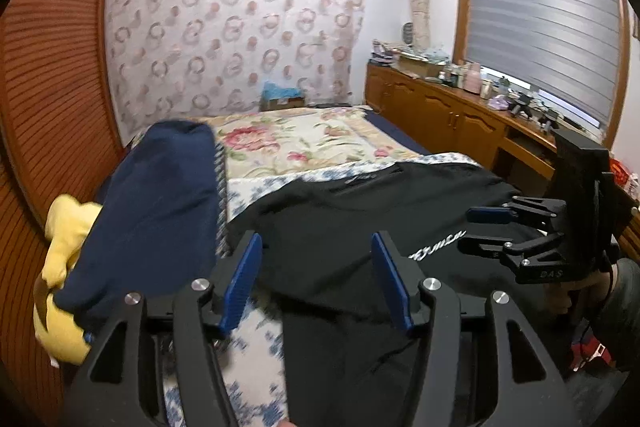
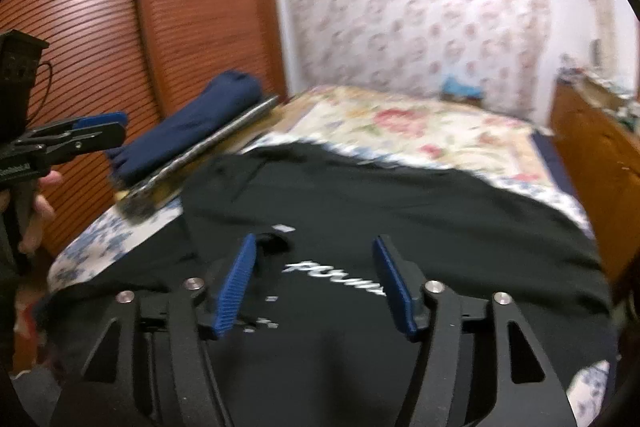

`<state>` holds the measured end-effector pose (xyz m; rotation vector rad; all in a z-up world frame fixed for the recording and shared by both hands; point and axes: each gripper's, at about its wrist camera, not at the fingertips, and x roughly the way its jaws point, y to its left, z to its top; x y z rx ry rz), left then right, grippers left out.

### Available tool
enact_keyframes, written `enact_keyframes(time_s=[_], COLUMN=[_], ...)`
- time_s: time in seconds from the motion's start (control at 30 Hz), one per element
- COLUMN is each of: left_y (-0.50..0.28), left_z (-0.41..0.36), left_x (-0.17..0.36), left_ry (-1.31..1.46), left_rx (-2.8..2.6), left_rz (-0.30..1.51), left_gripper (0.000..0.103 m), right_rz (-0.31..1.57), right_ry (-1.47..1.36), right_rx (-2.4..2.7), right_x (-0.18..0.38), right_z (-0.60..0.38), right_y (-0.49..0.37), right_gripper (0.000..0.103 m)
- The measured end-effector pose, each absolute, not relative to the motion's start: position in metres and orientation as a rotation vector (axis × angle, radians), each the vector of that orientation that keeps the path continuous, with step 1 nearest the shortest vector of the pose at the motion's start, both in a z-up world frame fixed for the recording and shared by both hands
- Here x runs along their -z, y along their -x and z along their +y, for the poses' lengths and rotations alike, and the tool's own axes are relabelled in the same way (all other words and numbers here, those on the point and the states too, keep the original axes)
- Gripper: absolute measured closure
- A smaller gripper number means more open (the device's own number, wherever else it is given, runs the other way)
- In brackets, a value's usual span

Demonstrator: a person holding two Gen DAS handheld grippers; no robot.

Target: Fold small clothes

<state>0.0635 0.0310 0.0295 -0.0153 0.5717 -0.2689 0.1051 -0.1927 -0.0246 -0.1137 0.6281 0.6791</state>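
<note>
A black T-shirt (image 1: 340,227) (image 2: 400,211) with white lettering lies spread over the near end of the bed. My left gripper (image 1: 318,279) hovers over its left part, open, with nothing between the blue pads (image 1: 244,279). The right gripper (image 2: 316,279) stands open just above the lettering, its pads (image 2: 394,287) clear of the cloth. Each gripper also shows in the other's view: the right gripper (image 1: 484,229) at the shirt's right side, the left gripper (image 2: 100,130) at the far left, held by a hand (image 2: 36,211).
A folded navy garment (image 1: 152,211) (image 2: 192,123) lies on a striped piece left of the shirt, with a yellow garment (image 1: 64,267) beside it. A floral quilt (image 1: 304,143) covers the bed beyond. A louvred wardrobe (image 1: 48,107) stands left, a cluttered wooden cabinet (image 1: 440,107) right.
</note>
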Motion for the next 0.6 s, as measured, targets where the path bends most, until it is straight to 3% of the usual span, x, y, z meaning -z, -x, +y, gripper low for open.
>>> enact_keyframes(time_s=[0.23, 0.4, 0.6], left_y=[-0.048, -0.036, -0.036], left_z=[0.051, 0.057, 0.060], left_x=[-0.003, 0.011, 0.019], left_ry=[0.042, 0.059, 0.069], left_rx=[0.200, 0.175, 0.175], left_rz=[0.596, 0.606, 0.619], left_gripper=[0.045, 0.044, 0.043], right_rz=[0.722, 0.737, 0.762], right_ry=[0.176, 0.246, 0.375], right_rx=[-0.826, -0.901, -0.923], right_x=[0.051, 0.061, 0.075], right_z=[-0.144, -0.118, -0.098], right_y=[-0.107, -0.102, -0.104], right_gripper=[0.051, 0.065, 0.066])
